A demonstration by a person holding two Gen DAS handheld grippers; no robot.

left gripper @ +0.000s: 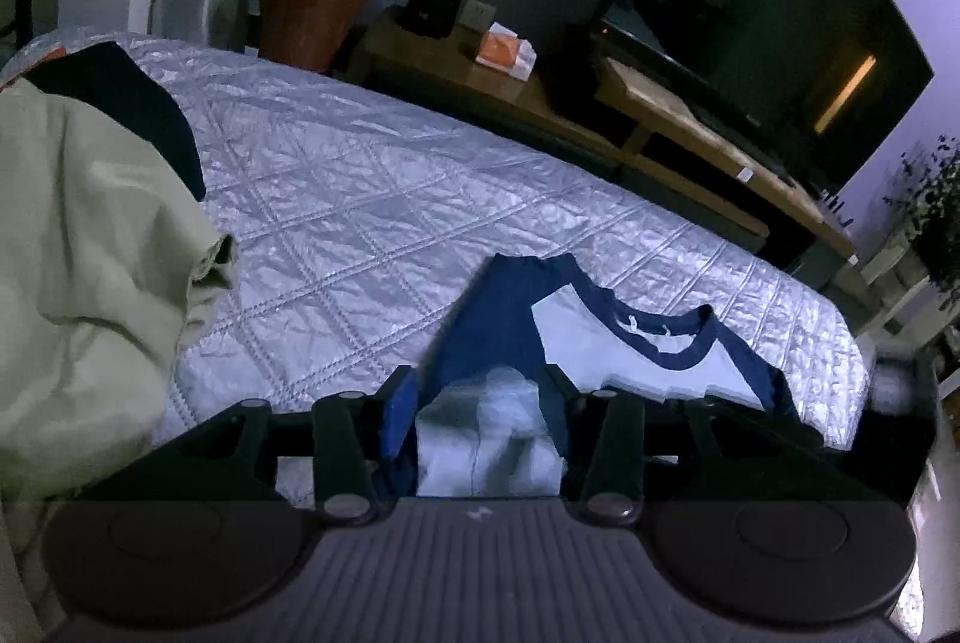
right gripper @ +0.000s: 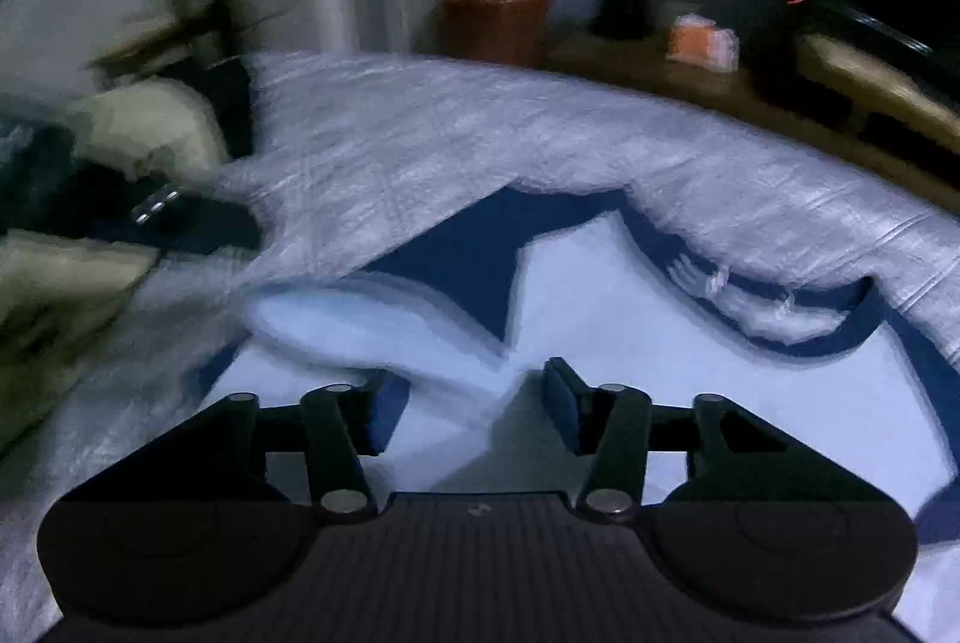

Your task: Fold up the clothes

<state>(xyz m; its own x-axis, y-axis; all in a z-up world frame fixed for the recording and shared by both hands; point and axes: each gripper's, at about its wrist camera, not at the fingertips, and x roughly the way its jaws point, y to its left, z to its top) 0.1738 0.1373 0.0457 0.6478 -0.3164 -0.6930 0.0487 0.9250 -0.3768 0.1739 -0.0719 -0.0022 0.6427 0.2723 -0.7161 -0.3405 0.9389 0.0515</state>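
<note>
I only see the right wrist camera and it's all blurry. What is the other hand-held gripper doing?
Observer: The left hand-held gripper is pinching a bunched white part of the blue-and-white shirt.
Operator: Is that a TV? I just see a dark corner.
Observer: Yes, a big TV with a dark screen stands on the wooden stand.
Operator: What's past the end of the bed?
Observer: A leafy plant, off beyond the right corner of the bed.
</note>
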